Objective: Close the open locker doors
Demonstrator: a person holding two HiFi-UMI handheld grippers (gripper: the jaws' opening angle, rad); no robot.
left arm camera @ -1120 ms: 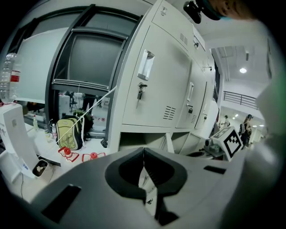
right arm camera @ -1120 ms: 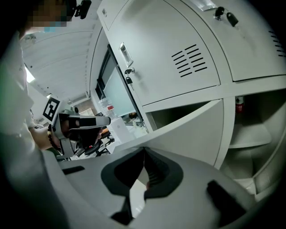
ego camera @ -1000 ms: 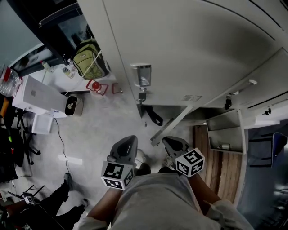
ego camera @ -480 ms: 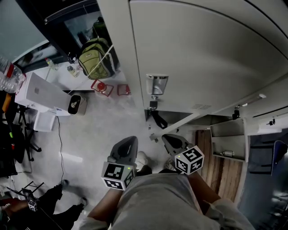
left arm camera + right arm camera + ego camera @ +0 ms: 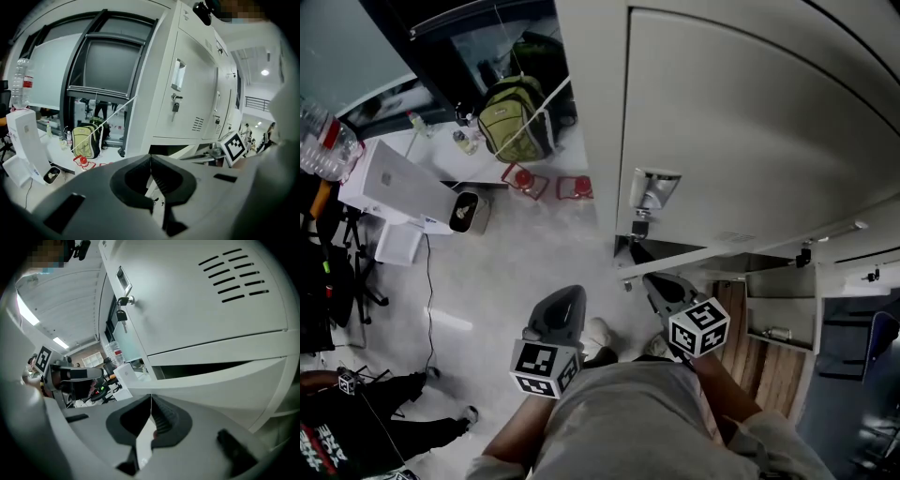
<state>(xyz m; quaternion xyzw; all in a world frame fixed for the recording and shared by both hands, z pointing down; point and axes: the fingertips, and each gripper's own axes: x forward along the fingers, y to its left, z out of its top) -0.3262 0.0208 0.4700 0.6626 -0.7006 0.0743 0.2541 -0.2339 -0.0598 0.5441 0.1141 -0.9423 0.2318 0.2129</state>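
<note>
Head view, L to R: a clear plastic water bottle (image 5: 321, 141) sat way out at 10 o'clock, w/ a big white cardboard box (image 5: 394, 183) just beside it, at its 4 o'clock. An olive-green backpack (image 5: 520, 117) was up around 11 o'clock, in front of the dark window frame. Someone in black clothes (image 5: 366, 436) was down at 8 o'clock.

Low centre, the left gripper (image 5: 567, 298) pointed to 12 w/ its marker cube back toward the person's body. In its own view the jaws were pressed fully together w/ nothing btwn them, so empty, & well apart from the lockers.

A tall light-grey metal locker door (image 5: 741, 122) filled the 1 o'clock area, shut, w/ a recessed silver handle (image 5: 654, 190) & a small padlock (image 5: 641, 226) hanging right under it. Below that was the light-grey lower locker door (image 5: 741, 249), not fully shut. The right gripper view showed a dark gap btwn it & the frame.

The right gripper (image 5: 653, 283) pointed to about 11, tip just beside that door's free edge. Couldn't tell if it was actually touching. Its jaws were also together, gripping nothing.

Over at 4 o'clock an open grey locker compartment (image 5: 773, 314) showed a shelf w/ some small item on it, too small to ID, next to a strip of brown wooden flooring (image 5: 741, 328).
</note>
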